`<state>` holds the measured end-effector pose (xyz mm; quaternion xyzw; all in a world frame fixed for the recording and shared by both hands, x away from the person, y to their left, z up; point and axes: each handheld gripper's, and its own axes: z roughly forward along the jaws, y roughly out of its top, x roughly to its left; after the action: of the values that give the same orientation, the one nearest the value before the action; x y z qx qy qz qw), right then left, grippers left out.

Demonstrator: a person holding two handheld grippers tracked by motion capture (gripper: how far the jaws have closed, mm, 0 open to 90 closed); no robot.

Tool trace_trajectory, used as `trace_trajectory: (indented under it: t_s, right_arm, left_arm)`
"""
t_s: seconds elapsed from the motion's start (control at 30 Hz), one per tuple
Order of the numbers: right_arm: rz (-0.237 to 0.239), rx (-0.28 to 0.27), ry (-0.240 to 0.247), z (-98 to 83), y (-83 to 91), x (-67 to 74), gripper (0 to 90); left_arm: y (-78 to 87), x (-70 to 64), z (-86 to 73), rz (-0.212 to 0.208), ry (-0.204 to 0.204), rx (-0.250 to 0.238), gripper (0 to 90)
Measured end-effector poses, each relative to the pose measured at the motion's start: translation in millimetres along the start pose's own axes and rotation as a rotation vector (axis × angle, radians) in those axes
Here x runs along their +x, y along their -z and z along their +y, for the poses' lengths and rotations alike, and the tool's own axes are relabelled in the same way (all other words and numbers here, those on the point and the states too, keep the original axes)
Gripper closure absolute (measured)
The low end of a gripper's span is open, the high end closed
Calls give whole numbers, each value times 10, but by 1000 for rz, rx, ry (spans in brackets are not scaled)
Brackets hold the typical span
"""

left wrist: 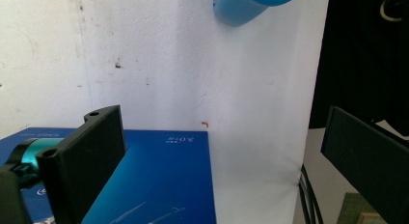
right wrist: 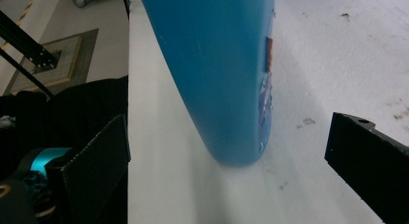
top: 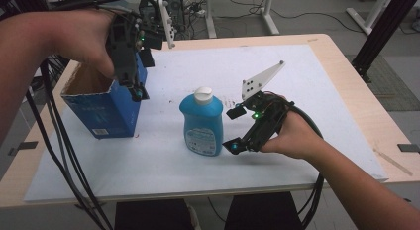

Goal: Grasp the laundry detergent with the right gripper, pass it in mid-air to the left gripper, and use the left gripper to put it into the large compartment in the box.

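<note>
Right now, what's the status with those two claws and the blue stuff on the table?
Left claw open, above the blue box. Right claw open, beside the upright blue bottle, not gripping. Nothing between claw and bottle.

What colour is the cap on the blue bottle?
White: the cap tops the blue bottle, clearest in the high view.

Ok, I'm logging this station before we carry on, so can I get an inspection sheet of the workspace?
Surface: white mat on a wooden table, with small dark and red marks.
Job's things: blue bottle upright, white cap on; open blue box standing at its left.
Clutter: nothing seen.
Grippers: left gripper open above the box's side; right gripper open beside the bottle, not touching.
Cables: black bundle trailing off the left edge.
Surroundings: floor cables, frame legs.
</note>
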<state>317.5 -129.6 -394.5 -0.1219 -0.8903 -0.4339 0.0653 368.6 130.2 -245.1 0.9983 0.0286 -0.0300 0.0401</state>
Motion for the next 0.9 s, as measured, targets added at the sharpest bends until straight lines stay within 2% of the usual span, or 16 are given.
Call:
trace_trajectory:
  t_s: [0.43,0.5,0.9]
  right_arm:
    - [-20,-74,-3,47,-282,28,13]
    - [-34,-93,3,59,-347,31,13]
    - [-66,-144,4,68,-441,57,14]
  left_arm:
    - [-13,-20,-11,1,-2,-7,17]
    - [-18,-22,-16,1,-2,-8,17]
    - [-32,-16,-79,-1,1,-13,17]
